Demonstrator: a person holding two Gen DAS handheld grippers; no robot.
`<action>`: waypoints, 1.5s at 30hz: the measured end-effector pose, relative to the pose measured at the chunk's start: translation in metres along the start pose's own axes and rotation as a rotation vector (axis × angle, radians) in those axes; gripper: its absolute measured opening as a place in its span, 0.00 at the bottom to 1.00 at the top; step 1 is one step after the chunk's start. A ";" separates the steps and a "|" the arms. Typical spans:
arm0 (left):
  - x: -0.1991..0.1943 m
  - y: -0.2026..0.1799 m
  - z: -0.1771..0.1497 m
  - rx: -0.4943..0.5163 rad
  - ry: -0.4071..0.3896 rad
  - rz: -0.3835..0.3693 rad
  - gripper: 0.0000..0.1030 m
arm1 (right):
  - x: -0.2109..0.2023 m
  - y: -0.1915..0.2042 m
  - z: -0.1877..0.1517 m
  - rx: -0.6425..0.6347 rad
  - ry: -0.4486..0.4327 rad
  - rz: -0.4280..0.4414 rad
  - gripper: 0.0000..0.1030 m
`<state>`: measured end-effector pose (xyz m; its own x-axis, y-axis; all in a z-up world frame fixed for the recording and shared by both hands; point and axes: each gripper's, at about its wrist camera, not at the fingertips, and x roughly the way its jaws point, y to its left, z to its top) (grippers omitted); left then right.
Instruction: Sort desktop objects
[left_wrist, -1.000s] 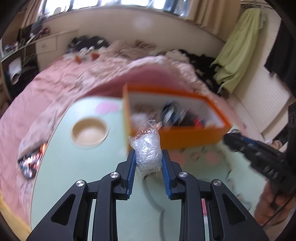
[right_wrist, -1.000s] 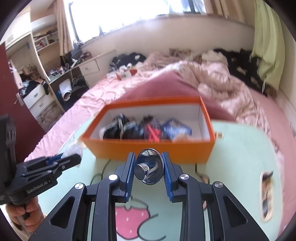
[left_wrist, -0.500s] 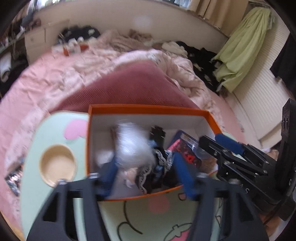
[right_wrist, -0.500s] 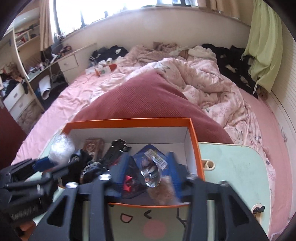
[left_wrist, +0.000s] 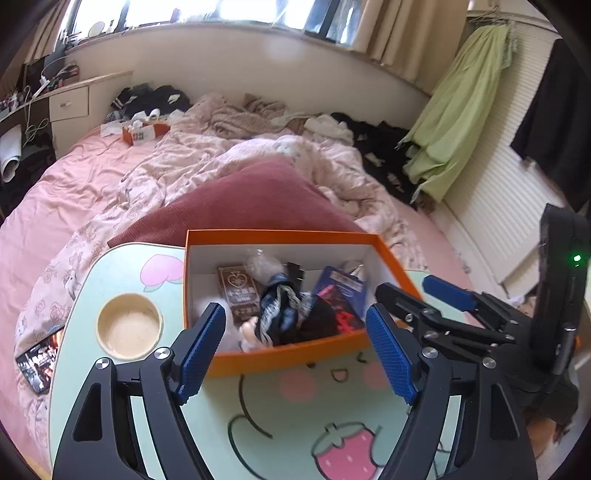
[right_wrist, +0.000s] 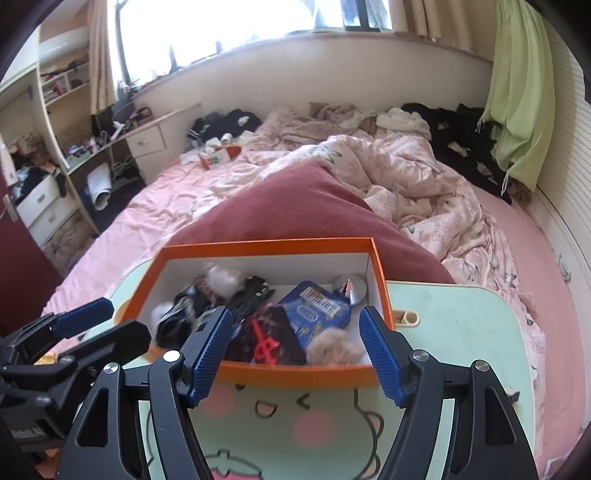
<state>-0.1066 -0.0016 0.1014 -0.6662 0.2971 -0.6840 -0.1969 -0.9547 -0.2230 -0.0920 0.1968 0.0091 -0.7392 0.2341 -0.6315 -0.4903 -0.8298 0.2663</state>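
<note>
Grippers hang wide over the full orange box

Both claws hover at the near long wall of the orange cardboard box (left_wrist: 291, 354), which sits on the pale green cartoon-printed lap table (left_wrist: 258, 424) with its long axis running across the two of them. The left gripper (left_wrist: 295, 347) has its blue pads apart and opening wider, nothing between them; the right gripper (right_wrist: 295, 350) is the same, spread, widening and empty. Inside the box, a crinkly clear plastic wad (left_wrist: 264, 264) lies toward the far wall on the left gripper's side, and a shiny round metal piece (right_wrist: 349, 288) rests in the far corner on the right gripper's side. Everything loose seems boxed already. Only a shallow cream round dish (left_wrist: 129, 325) stays out, left of the box, so the left hand looks nearer to it.
</note>
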 end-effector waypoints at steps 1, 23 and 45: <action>-0.007 -0.001 -0.004 0.008 -0.009 0.005 0.76 | -0.005 0.001 -0.003 -0.006 -0.005 0.004 0.70; 0.013 -0.002 -0.133 0.124 0.141 0.257 0.94 | -0.006 0.012 -0.124 0.010 0.220 -0.063 0.90; 0.013 -0.008 -0.133 0.147 0.131 0.232 1.00 | 0.005 0.006 -0.127 -0.026 0.227 -0.121 1.00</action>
<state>-0.0178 0.0122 0.0016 -0.6092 0.0615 -0.7906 -0.1590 -0.9862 0.0458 -0.0402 0.1290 -0.0852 -0.5521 0.2151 -0.8056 -0.5545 -0.8163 0.1621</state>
